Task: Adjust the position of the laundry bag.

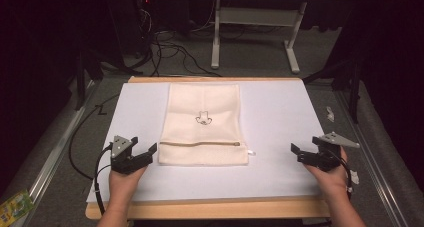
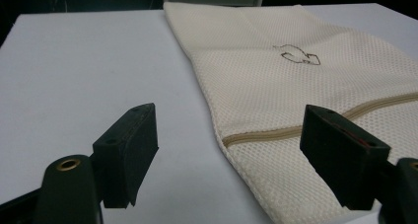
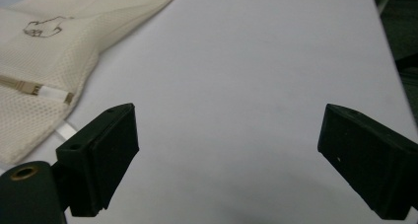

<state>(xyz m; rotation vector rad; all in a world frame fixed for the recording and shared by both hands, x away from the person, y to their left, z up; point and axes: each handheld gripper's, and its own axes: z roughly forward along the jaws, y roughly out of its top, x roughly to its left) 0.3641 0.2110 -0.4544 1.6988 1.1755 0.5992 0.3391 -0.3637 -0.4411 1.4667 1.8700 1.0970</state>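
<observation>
A cream mesh bag (image 1: 203,123) lay flat in the middle of a white sheet (image 1: 280,112) covering the table (image 1: 210,209). A small dark drawing (image 1: 203,118) was printed near the bag's centre. A tan zip (image 1: 200,143) ran across the bag's near end, with a white pull tab (image 1: 250,152) projecting past its right edge.

The left gripper (image 1: 142,154) sat just beside the bag's near left corner, held in the person's left hand (image 1: 125,179). Its jaws stood wide apart and held nothing; in the left gripper view one jaw stood over the bag's edge, though contact could not be determined.

The right gripper (image 1: 300,153), held in the right hand (image 1: 332,177), was well apart from the bag over bare sheet. Its jaws were likewise spread wide and empty.
</observation>
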